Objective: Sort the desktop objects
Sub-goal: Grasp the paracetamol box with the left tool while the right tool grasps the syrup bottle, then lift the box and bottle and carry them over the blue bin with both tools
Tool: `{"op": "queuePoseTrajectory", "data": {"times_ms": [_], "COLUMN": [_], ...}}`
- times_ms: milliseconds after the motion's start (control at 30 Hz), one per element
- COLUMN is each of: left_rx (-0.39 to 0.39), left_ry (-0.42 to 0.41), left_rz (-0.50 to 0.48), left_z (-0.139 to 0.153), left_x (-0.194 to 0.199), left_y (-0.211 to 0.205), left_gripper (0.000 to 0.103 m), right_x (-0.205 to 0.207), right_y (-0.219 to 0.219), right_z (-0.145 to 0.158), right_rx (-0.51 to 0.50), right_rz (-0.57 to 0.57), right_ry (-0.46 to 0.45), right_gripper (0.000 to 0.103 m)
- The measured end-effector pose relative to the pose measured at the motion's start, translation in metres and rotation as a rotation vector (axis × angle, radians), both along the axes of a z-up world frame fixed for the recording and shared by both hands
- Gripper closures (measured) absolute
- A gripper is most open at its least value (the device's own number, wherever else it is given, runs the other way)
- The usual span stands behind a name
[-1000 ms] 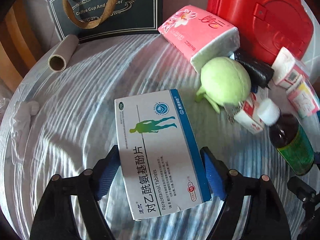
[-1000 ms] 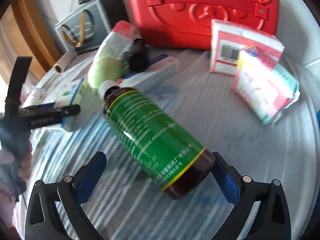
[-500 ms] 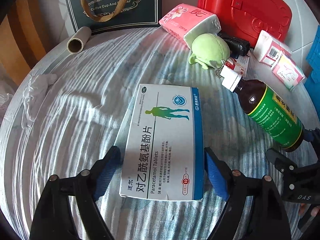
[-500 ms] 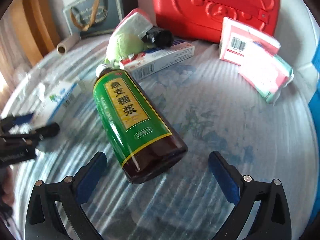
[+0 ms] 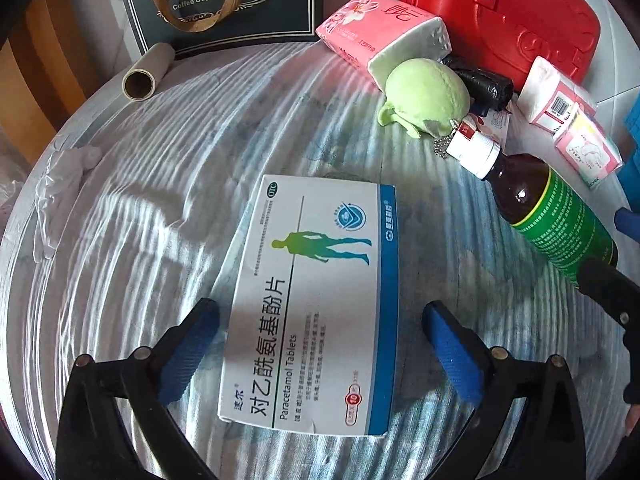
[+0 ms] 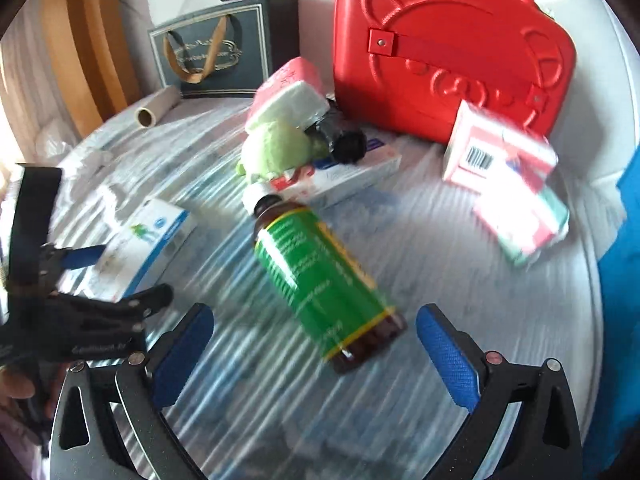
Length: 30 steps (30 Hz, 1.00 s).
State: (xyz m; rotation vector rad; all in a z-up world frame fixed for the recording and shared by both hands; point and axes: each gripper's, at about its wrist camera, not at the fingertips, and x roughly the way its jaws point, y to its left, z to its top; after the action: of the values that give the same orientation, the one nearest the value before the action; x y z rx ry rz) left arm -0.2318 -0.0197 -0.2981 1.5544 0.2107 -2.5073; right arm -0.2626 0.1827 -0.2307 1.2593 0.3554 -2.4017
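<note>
1. Both tools have let go since a moment ago. Before, the left tool (image 5: pixel 320 344) pinched the pill box (image 5: pixel 316 304) by its two long sides. Now its blue fingers (image 5: pixel 188 352) are opening, with gaps on both sides of the box, so nothing is pinched.
2. Back then the right tool (image 6: pixel 316 356) had the medicine bottle (image 6: pixel 320 276) right between its fingers. Now the bottle lies a bit farther off, and the tool is spread wide with nothing pinched.
3. My guess is that both things have been put down side by side, so two medicine things are now sorted into one group. More things are still left to sort.
4. Lying flat in the near middle of the bench (image 5: pixel 132 184), the pill box has its printed face up. It is white with a blue strip down its right side and a green walking figure.
5. Just to the right of the box, the bottle lies on its side. It is brown with a green label, and its white cap (image 5: pixel 474 152) points to the far side, close to the green plush toy (image 5: pixel 428 96).
6. Far across the bench sit a red case (image 5: pixel 500 12), a pink tissue pack (image 5: pixel 380 36), a dark gift bag (image 5: pixel 224 4) and a cardboard tube (image 5: pixel 146 74).
7. Some small pink and white packs (image 5: pixel 572 128) wait at the far right.
</note>
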Motion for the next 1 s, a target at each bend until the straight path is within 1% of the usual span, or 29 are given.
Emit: {"op": "queuePoseTrajectory", "data": {"times_ms": [67,100,133,167,200,267,367,400,500,633,767,833,933,1000], "left_rx": [0.001,0.002,0.002,0.001,0.0,0.001,-0.009,-0.013,-0.02,-0.004,-0.028,-0.037,-0.04,-0.049], "left_ry": [-0.016,-0.022,-0.022,-0.021,-0.02,-0.02,-0.027,-0.029,-0.033,-0.012,-0.005,0.012,0.059,0.094], "left_rz": [0.006,0.007,0.008,0.005,-0.005,-0.024,-0.036,-0.034,-0.014,-0.017,-0.049,-0.06,-0.076,-0.086], "left_z": [0.0,0.001,0.001,0.002,0.004,0.007,0.008,0.008,0.012,0.03,0.047,0.06,0.086,0.104], "left_x": [-0.004,-0.005,-0.005,-0.004,-0.003,-0.002,0.002,0.004,0.017,0.044,0.073,0.09,0.118,0.135], "left_y": [-0.001,-0.002,-0.002,-0.001,0.001,0.007,0.013,0.014,0.016,0.022,0.041,0.051,0.063,0.071], "left_gripper": [0.001,0.001,0.004,0.009,0.012,0.031,0.031,0.031,0.031,0.031,0.031,0.031,0.031,0.031], "right_x": [-0.018,-0.025,-0.029,-0.034,-0.035,-0.037,-0.031,-0.028,-0.015,0.02,0.054,0.073,0.099,0.119], "right_y": [-0.01,-0.011,-0.007,-0.009,-0.013,-0.021,-0.032,-0.031,-0.025,-0.009,0.009,0.019,0.019,0.021], "right_z": [-0.005,-0.007,-0.009,-0.012,-0.016,-0.025,-0.042,-0.042,-0.038,-0.025,-0.016,-0.009,0.011,0.028], "right_rx": [0.047,0.051,0.049,0.062,0.073,0.131,0.209,0.196,0.136,0.025,-0.04,-0.069,-0.093,-0.102], "right_rz": [-0.019,-0.029,-0.032,-0.035,-0.026,-0.01,0.002,-0.003,-0.003,-0.006,-0.035,-0.045,-0.051,-0.043], "right_ry": [-0.019,-0.041,-0.057,-0.076,-0.09,-0.109,-0.129,-0.12,-0.143,-0.172,-0.202,-0.207,-0.172,-0.128], "right_gripper": [0.0,0.004,0.007,0.015,0.017,0.018,0.028,0.031,0.038,0.048,0.049,0.051,0.052,0.052]}}
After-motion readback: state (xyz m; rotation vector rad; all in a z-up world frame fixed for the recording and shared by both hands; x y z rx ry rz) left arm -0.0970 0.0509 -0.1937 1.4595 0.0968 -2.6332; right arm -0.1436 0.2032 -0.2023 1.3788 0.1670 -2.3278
